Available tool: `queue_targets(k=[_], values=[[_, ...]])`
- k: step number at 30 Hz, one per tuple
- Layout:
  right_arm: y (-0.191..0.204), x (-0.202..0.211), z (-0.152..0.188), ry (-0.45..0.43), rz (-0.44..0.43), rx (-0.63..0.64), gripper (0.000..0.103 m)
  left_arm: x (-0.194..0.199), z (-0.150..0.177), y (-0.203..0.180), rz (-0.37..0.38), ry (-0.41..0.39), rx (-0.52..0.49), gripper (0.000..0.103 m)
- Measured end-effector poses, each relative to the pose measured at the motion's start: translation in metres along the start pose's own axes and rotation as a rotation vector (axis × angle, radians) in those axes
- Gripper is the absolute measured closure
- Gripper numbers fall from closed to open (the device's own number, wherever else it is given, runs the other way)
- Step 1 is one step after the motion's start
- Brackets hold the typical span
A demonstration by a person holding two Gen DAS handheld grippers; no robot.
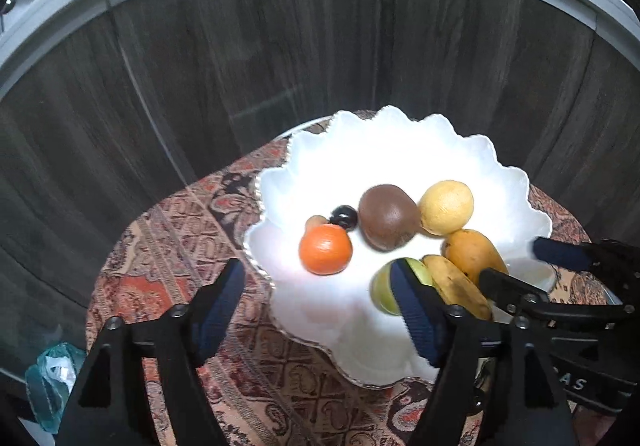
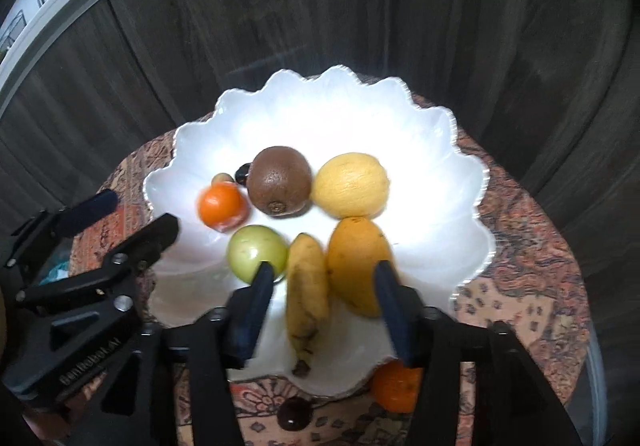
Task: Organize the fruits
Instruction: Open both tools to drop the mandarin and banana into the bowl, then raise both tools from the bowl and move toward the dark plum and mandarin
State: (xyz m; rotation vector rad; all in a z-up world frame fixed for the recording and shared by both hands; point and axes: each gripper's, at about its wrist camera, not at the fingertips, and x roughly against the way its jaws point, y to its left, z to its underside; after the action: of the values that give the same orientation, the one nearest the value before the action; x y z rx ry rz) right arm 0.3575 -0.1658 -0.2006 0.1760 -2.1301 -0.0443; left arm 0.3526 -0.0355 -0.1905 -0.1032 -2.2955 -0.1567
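Banana lengthwise in bowl, stem near

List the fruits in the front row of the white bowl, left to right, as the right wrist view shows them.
green fruit → banana → mango, all lying in the white bowl.
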Motion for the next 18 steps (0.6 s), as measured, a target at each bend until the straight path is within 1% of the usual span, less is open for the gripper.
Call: queue_targets(k=[2,3,7,11,14,18], values=[[-0.002,0.006,0.001,-0.018,0.030,0.010,0.030,0.005,0.000,0.000,-0.020,-0.016,-0.004,0.020],[-0.002,0.009,0.002,-0.027,0.045,0.017,0.028,0.008,0.000,-0.002,-0.030,-0.023,-0.009,0.019],[-0.006,0.021,0.005,-0.049,0.084,0.022,0.024,0.017,0.002,-0.006,-0.030,-0.034,-0.015,0.017],[-0.012,0.033,0.008,-0.069,0.118,0.018,0.020,0.029,0.004,-0.011,-0.036,-0.057,-0.023,0.010],[-0.017,0.041,0.010,-0.081,0.141,0.007,0.016,0.037,0.005,-0.015,-0.027,-0.069,-0.023,0.009],[-0.024,0.052,0.015,-0.092,0.150,-0.013,0.015,0.048,0.008,-0.022,-0.021,-0.077,-0.029,0.007]])
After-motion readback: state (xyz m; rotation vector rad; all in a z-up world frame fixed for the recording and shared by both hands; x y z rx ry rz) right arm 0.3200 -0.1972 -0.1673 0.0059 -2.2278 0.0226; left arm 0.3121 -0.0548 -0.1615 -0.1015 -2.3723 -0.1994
